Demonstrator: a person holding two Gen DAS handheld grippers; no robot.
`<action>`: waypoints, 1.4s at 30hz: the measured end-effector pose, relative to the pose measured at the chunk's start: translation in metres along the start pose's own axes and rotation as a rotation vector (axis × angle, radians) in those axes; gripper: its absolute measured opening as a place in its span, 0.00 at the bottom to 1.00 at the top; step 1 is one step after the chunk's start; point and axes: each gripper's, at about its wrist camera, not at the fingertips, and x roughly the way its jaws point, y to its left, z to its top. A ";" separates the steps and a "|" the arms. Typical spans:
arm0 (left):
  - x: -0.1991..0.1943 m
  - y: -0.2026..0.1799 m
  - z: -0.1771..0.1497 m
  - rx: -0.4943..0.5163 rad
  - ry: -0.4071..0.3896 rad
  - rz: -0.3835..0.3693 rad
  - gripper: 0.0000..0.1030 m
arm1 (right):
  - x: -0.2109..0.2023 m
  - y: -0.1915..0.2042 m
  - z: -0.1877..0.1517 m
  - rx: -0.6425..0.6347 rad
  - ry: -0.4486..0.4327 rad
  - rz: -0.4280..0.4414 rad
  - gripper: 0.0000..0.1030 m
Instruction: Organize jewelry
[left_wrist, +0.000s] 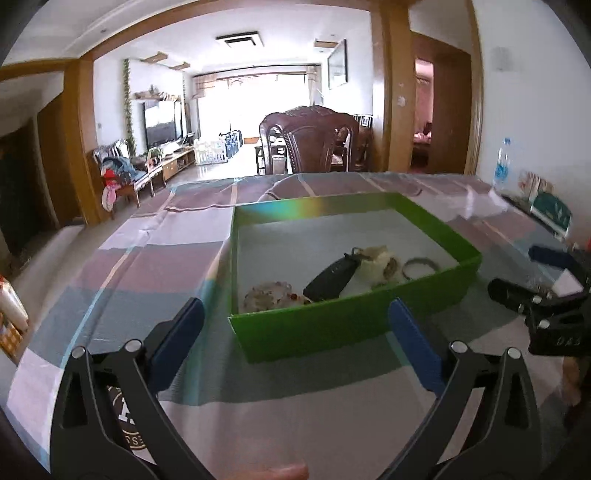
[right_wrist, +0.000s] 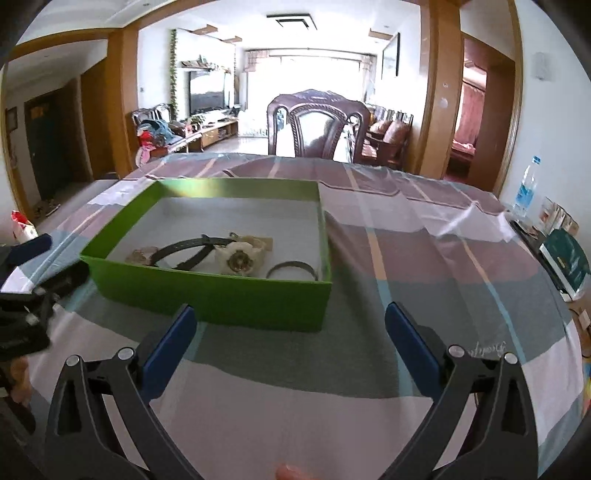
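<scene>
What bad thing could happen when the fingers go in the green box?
The black strap lies across the white watch, so lifting one might drag the other. The thin bangle sits close to the green box wall, so it may be hard to grab. The light box might slide on the tablecloth.

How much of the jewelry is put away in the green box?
Looks mostly done: the white watch, the black strap, the beaded bracelet and the thin bangle all lie inside the green box. Nothing is in hand: the left gripper and right gripper are open and empty. No loose jewelry shows on the tablecloth.
</scene>
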 end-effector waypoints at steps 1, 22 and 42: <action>-0.001 -0.003 -0.002 0.013 -0.006 0.001 0.96 | -0.001 0.000 0.000 -0.001 -0.005 -0.001 0.97; -0.006 -0.016 -0.008 0.079 -0.033 -0.002 0.96 | -0.005 0.008 -0.005 -0.022 -0.012 0.025 0.97; -0.003 -0.006 -0.008 -0.012 0.007 -0.113 0.96 | -0.014 0.015 -0.008 -0.013 -0.061 0.060 0.97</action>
